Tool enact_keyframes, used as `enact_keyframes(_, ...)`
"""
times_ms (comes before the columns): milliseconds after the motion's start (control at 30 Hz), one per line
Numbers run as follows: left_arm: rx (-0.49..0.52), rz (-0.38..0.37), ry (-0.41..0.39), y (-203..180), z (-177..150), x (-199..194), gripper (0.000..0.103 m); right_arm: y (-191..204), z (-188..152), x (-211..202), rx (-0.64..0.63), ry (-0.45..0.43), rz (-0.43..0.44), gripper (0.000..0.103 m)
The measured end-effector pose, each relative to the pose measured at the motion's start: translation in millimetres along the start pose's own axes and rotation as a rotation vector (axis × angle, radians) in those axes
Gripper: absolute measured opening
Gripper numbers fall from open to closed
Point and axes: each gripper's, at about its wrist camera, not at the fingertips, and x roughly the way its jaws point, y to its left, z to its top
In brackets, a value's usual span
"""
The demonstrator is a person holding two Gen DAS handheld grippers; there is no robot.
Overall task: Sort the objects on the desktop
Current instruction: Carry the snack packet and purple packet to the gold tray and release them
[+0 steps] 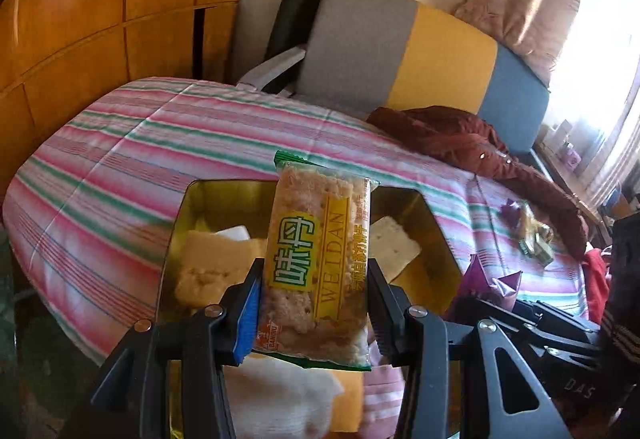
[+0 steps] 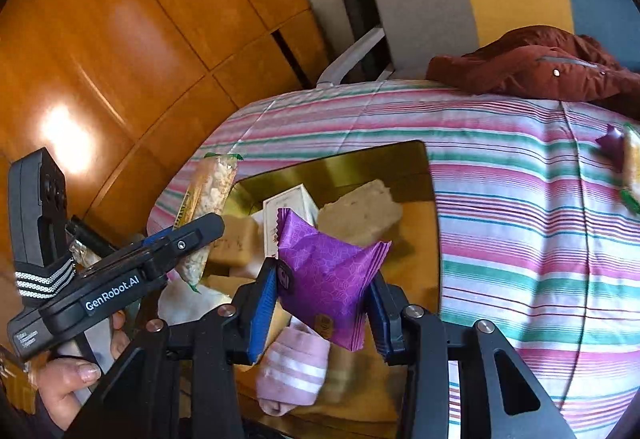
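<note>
- The left gripper (image 1: 314,303), black with blue pads, is clenching a clear-wrapped rectangular cracker packet with a yellow-and-green label (image 1: 320,271) by its two long edges, holding it upright directly above the shiny gold metal tray (image 1: 436,239).
- The right gripper (image 2: 324,303), the same black and blue build, is pinching a purple crinkle-edged foil sachet (image 2: 326,275) between its pads, also over the gold tray (image 2: 416,167).
- Inside the gold tray, pale square crackers (image 1: 394,245) are lying toward its right wall, and a tan block-shaped biscuit (image 1: 208,259) is sitting toward its left wall.
- In the right wrist view, a small white carton (image 2: 290,209) is standing in the tray just behind the purple sachet, and a pink sock with white stripes (image 2: 292,371) is lying at the tray's near edge, below the sachet.
- The tray is resting on a pink, green and white striped cloth (image 1: 120,167) covering the table.
- Well to the right of the tray, a small pile of loose wrapped snacks (image 1: 532,231) is lying on the cloth.
- Beyond the tray, a dark red jacket (image 1: 460,139) is draped at the cloth's far edge, in front of a grey, yellow and blue chair back (image 1: 420,51).
- To the left of the tray, a bare hand (image 2: 68,379) is gripping the left gripper's handle.
</note>
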Motion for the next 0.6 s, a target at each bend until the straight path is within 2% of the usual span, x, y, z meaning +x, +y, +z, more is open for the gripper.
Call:
enact_keyframes(133, -0.004, 0.025, 0.015, 5.9, -5.3, 7.6, 0.048, 4.1, -1.2, 10.7, -0.011, 0.021, -0.007, 0.042)
enact_keyframes(333, -0.028, 0.019, 0.046, 11.0, -9.4, 13.1, 0.050, 8.7, -3.4, 22.2, -0.020, 0.052, -0.027, 0.046)
enact_keyframes(600, -0.021, 0.026, 0.016, 10.6, -9.7, 3.3, 0.053, 8.7, -6.6, 26.9, -0.011, 0.066, -0.044, 0.053)
